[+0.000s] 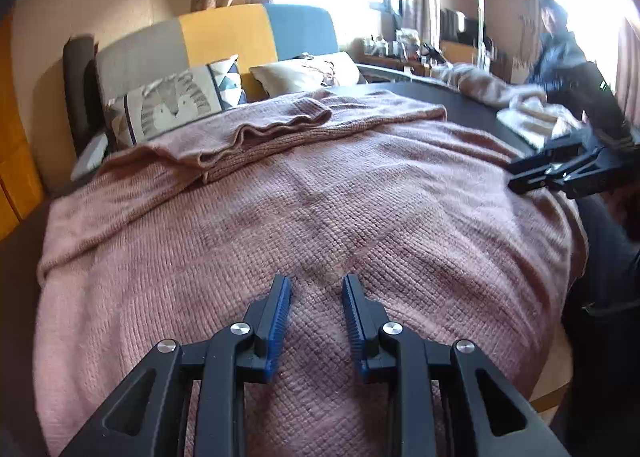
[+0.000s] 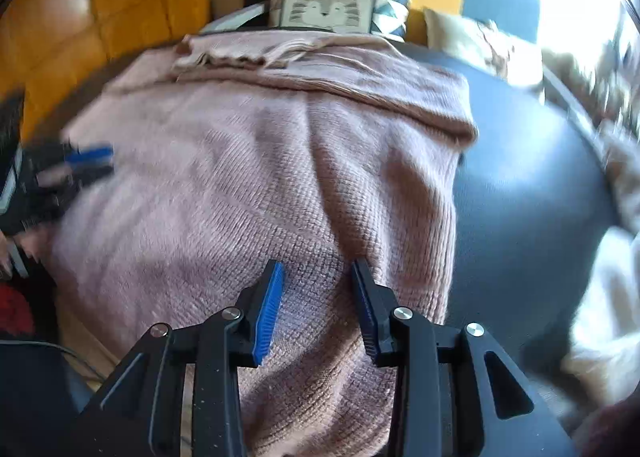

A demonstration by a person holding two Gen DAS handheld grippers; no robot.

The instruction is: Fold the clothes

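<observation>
- On the dark round counter [image 2: 532,193] the pink knit sweater [image 1: 304,209] lies spread flat, its near part draped toward me over the counter's edge; it covers most of the surface in the left wrist view.
- At the sweater's far end, a sleeve or top part [image 1: 280,125] is already laid back across the body, so I judge the fold as begun but far from finished: the body is still at full width.
- Left gripper [image 1: 316,297]: fingers parted, nothing between the blue pads, only knit fabric below them. It hangs over the near middle of the sweater.
- Right gripper [image 2: 318,281]: fingers likewise parted and empty, hovering over the sweater near its right side edge [image 2: 452,217], with bare counter just beside.
- Step in hand, as I read it: between grasps, placing both grippers for the next fold.
- Next move calls for each gripper to pinch the fabric at matching points, lift evenly, and carry the flap over without dragging the lower layer.
- Other pale clothes [image 1: 532,113] wait at the counter's far right; a person sits beyond them.
- Right wrist view is motion-blurred, so fine contact is uncertain.
</observation>
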